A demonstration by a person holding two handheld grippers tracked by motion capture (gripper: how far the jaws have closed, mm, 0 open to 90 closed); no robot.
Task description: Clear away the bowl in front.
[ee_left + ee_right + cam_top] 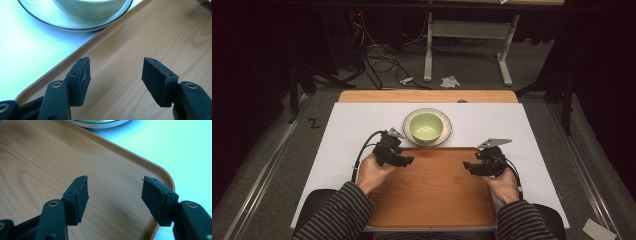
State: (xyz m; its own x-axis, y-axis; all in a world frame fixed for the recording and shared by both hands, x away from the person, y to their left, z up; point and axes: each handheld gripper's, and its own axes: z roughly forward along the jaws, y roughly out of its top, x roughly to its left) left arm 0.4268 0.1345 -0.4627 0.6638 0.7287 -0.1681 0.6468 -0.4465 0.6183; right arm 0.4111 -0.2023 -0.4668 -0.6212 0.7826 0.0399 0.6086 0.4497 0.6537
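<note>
Tray (pixel 432 195): the wide wooden floor is bare, so a gripper can slide across it.
Between the grippers: open room over the tray, from the left gripper (pixel 404 160) to the right gripper (pixel 469 166).
Tray rim: a low raised edge runs all around.
Far side: the green bowl (pixel 426 126) on its plate (pixel 447 134) stands just past the tray's far edge, in the way there.
White mat (pixel 347 135): flat bare room left and right of the plate.
</note>
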